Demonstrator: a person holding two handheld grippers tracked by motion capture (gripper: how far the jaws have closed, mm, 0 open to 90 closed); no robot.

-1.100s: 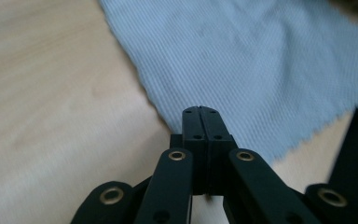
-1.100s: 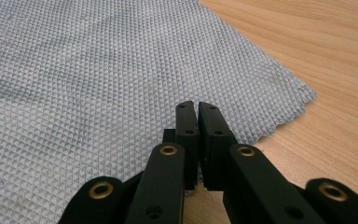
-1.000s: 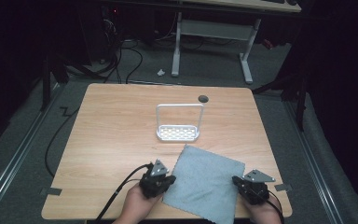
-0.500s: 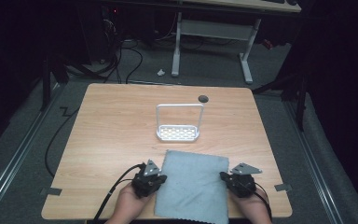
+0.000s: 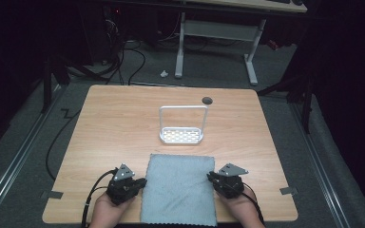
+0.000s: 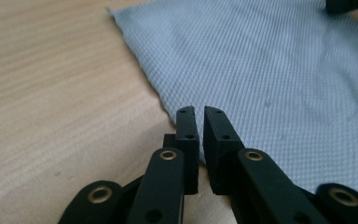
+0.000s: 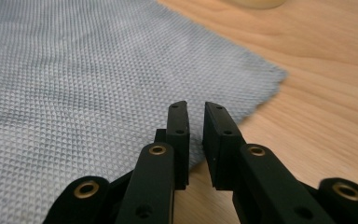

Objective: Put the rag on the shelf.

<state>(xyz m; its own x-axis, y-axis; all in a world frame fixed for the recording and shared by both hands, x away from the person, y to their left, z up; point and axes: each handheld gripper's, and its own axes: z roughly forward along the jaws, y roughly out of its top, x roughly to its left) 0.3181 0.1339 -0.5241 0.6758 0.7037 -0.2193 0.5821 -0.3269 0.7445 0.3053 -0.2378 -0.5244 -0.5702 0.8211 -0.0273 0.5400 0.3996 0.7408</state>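
Note:
A grey waffle-weave cloth (image 5: 180, 190) lies flat on the wooden table (image 5: 109, 123), its front edge hanging over the near rim. My left gripper (image 5: 142, 182) sits at the cloth's left edge and my right gripper (image 5: 210, 176) at its right edge. In the left gripper view the jaws (image 6: 196, 112) stand almost together with a thin slit, right over the edge of the cloth (image 6: 270, 70). In the right gripper view the jaws (image 7: 196, 106) are equally close over the cloth (image 7: 74, 70) near its corner. I see no fold pinched between either pair.
A small white wire rack (image 5: 182, 135) with a perforated base stands upright just beyond the cloth. A dark round grommet (image 5: 207, 100) sits near the far edge. Bare wood lies to the left and right. Cables and desk legs are on the floor behind.
The cloth lay skewed before; now it is square to the table and closer to the near edge. Both grippers moved with it, staying at its sides.

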